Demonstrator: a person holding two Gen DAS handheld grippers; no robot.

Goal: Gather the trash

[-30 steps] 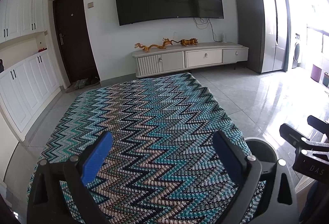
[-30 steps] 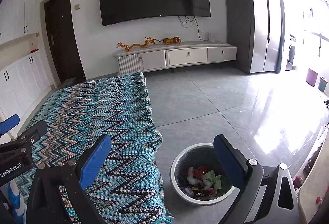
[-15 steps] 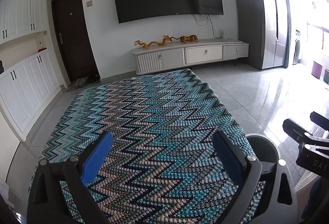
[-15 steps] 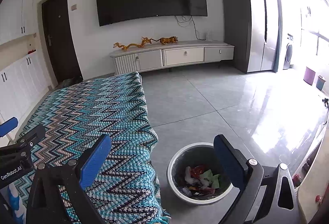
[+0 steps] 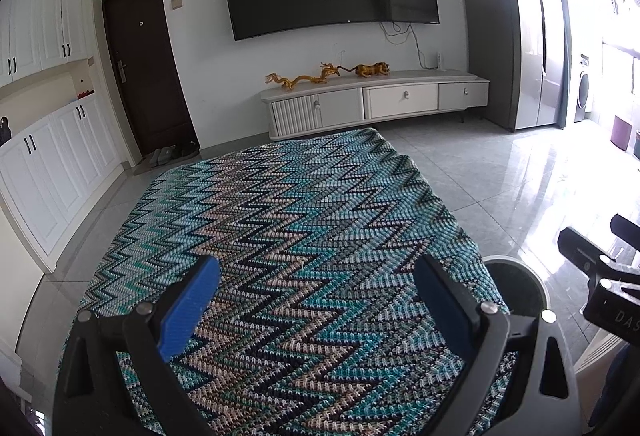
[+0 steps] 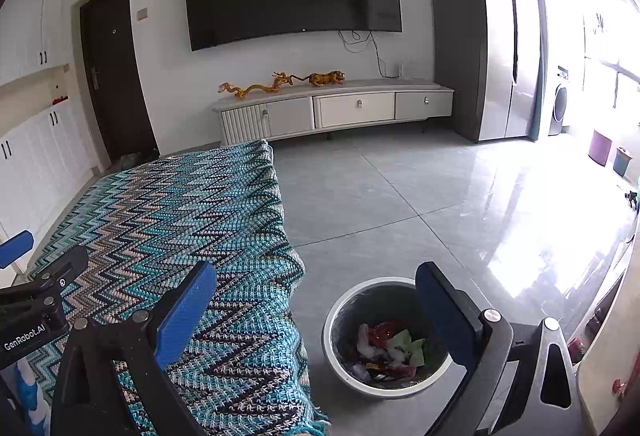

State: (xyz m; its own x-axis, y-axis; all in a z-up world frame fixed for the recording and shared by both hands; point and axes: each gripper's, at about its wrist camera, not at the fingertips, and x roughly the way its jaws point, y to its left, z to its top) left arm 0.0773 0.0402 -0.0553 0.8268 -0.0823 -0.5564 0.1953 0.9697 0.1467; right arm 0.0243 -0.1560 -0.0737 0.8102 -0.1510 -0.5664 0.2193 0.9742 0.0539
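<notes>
Both the left tool point(image 5: 316, 300) and the right tool point(image 6: 316, 306) gape wide, holding nothing. The left hangs over the zigzag-covered tabletop point(image 5: 304, 196). The right hangs above the trash bin point(image 6: 340, 316) holding wrappers point(image 6: 390, 348).

Blanket point(image 5: 304, 236) surface lies bare; trash bin point(image 6: 340, 316) stands open-topped beside its edge.

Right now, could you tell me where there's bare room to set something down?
The whole zigzag blanket top is bare, as is the tiled floor between it and the TV cabinet. The only crowded spot is the trash bin, full of wrappers.
</notes>
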